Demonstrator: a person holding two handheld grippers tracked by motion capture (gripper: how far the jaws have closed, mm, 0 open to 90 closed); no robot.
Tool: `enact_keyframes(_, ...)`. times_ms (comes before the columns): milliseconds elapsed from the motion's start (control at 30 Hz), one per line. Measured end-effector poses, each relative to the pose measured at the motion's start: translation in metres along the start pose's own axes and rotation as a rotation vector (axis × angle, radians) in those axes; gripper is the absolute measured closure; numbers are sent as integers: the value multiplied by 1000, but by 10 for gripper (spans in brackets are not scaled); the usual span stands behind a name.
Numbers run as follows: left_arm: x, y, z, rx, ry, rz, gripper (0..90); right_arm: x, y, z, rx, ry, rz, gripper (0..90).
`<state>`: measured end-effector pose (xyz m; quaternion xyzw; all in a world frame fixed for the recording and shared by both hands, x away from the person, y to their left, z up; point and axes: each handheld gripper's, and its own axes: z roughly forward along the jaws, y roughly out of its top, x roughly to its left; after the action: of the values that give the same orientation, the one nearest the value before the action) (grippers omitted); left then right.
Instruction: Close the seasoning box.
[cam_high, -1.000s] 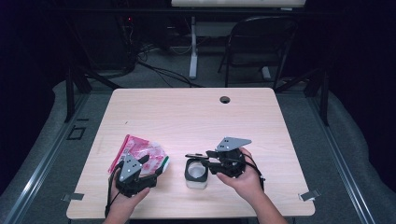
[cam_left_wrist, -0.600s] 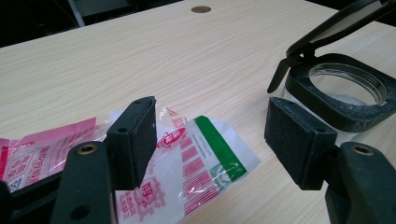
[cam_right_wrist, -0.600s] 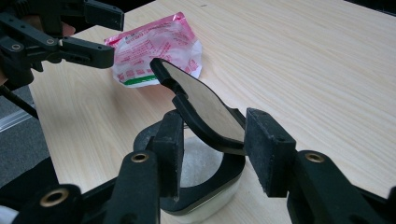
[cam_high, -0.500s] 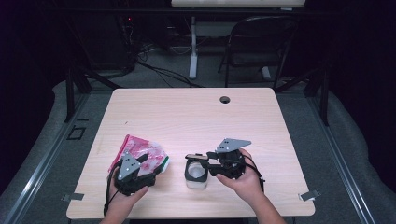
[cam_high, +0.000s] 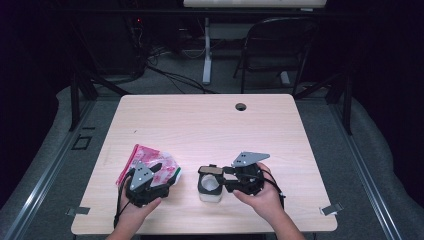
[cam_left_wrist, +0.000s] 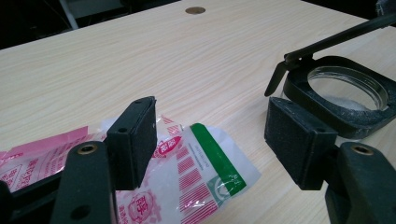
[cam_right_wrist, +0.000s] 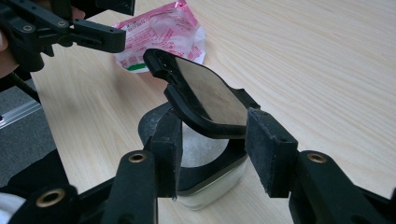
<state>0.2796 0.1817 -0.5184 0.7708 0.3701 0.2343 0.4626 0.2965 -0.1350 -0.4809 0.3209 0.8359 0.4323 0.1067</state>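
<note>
A glass jar of white powder with a black rim stands near the table's front edge. Its hinged lid is tilted up. My right gripper reaches in from the right. Its jaws have just been opening, and they stand on either side of the lid's hinge end without a clear grip. A pink and white plastic bag lies flat to the left of the jar. My left gripper hovers open just above the bag's near corner, with nothing between its pads.
The wooden table has a round cable hole at the far middle. A folding chair and cables stand on the floor beyond it. Metal clamps sit at the front corners.
</note>
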Motion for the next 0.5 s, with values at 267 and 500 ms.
enact_keyframes(267, 4, 3, 5, 0, 1, -10, 353, 5, -5, 1, 5, -3, 1, 537)
enact_keyframes(500, 7, 5, 9, 4, 0, -17, 355, 8, -11, 2, 21, 3, 10, 519)
